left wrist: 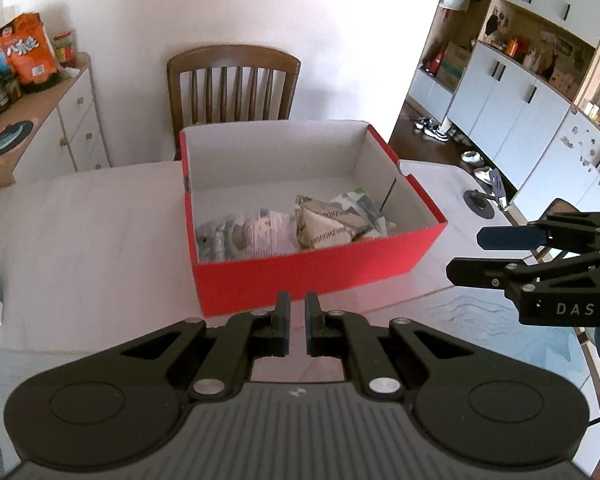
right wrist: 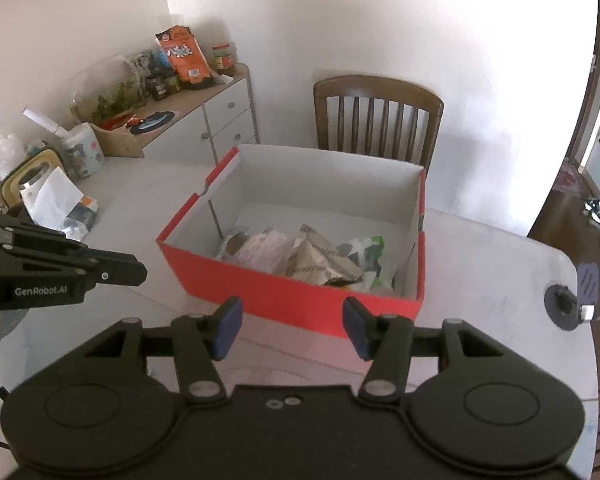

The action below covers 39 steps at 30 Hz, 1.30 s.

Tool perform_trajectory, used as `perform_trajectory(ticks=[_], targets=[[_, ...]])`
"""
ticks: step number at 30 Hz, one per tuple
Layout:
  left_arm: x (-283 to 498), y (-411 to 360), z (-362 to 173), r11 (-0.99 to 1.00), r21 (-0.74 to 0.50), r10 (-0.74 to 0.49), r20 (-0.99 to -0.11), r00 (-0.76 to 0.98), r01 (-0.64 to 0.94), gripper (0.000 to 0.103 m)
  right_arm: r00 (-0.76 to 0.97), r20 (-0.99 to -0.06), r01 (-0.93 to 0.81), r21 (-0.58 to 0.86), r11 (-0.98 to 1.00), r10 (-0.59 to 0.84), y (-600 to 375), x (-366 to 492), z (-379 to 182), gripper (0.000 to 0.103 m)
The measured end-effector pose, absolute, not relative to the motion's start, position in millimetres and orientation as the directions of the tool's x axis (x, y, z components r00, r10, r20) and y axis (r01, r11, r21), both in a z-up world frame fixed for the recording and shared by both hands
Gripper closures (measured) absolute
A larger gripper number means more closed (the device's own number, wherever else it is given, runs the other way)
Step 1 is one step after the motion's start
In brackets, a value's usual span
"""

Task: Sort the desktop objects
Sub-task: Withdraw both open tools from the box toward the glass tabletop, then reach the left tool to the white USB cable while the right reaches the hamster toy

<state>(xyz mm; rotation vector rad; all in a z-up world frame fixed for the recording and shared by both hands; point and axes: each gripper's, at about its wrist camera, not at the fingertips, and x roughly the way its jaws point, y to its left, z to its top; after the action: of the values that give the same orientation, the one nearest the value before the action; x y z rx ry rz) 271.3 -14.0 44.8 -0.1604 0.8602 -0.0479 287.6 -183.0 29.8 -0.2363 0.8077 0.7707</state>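
- Red shoebox point(left wrist: 312, 276) mid table point(left wrist: 100, 240), crumpled wrappers point(left wrist: 332, 224) already inside; loose packets point(right wrist: 72, 216) lie left of box, near table edge.
- Left gripper point(left wrist: 298, 324) just short of box's near wall, pressed together, empty; prob nearer those packets.
- Right gripper point(right wrist: 292, 328) also short of the near wall, spread, nothing btwn pads.

Bright daylight, blown-out white wall point(left wrist: 340, 20), fisheye-bent edges, slight blur.

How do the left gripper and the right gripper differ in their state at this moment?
The left gripper has its jaws nearly together, only a narrow slit between them; the right gripper has its jaws wide apart. Both are black, hold nothing, and point at the red box from its near side.
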Motion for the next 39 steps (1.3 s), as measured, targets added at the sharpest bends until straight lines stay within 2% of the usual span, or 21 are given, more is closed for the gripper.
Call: perform_trajectory(ticks=[17, 18, 20, 21, 22, 26, 28, 32, 35, 39], targets=[[216.2, -5.8, 26.6, 0.983, -0.183, -0.140, -0.753, 0.643, -0.001, 0.097, 0.438, -0.731, -0.687, 0.104, 0.719, 0.524, -193.5, 238.4, 18.1, 0.043], [213.4, -4.9, 24.9, 0.983, -0.181, -0.138, -0.754, 0.642, -0.001, 0.093, 0.438, -0.731, -0.686, 0.103, 0.720, 0.522, -194.2, 236.0, 16.4, 0.042], [206.4, -3.4, 21.2, 0.984, -0.179, -0.138, -0.752, 0.644, 0.001, 0.072, 0.437, -0.736, -0.680, 0.106, 0.726, 0.517, -195.7, 231.9, 11.8, 0.042], [203.1, -2.6, 19.4, 0.984, -0.181, -0.140, -0.753, 0.643, 0.003, 0.043, 0.438, -0.736, -0.676, 0.110, 0.729, 0.517, -196.3, 229.6, 9.4, 0.041], [199.8, -1.6, 17.6, 0.983, -0.183, -0.143, -0.751, 0.644, 0.005, 0.024, 0.438, -0.734, -0.674, 0.114, 0.730, 0.519, -197.1, 226.5, 6.8, 0.041], [188.7, -0.8, 13.1, 0.984, -0.175, -0.147, -0.750, 0.645, 0.021, 0.024, 0.433, -0.744, -0.662, 0.121, 0.740, 0.509, -199.4, 219.2, -1.1, 0.040], [183.5, -1.2, 10.0, 0.987, -0.161, -0.137, -0.748, 0.649, 0.023, 0.016, 0.433, -0.749, -0.653, 0.123, 0.747, 0.502, -200.9, 216.8, -5.1, 0.040], [175.1, 3.4, 0.2, 0.986, -0.167, -0.140, -0.756, 0.640, 0.018, 0.014, 0.434, -0.756, -0.637, 0.127, 0.760, 0.490, -203.4, 211.4, -13.1, 0.040], [170.4, 7.8, -8.6, 0.988, -0.157, -0.122, -0.761, 0.637, 0.001, 0.000, 0.434, -0.762, -0.632, 0.123, 0.765, 0.481, -204.8, 208.5, -18.6, 0.040], [164.0, 13.8, -19.0, 0.986, -0.164, -0.124, -0.766, 0.630, -0.005, 0.000, 0.429, -0.762, -0.628, 0.134, 0.767, 0.485, -207.6, 205.4, -25.2, 0.039]])
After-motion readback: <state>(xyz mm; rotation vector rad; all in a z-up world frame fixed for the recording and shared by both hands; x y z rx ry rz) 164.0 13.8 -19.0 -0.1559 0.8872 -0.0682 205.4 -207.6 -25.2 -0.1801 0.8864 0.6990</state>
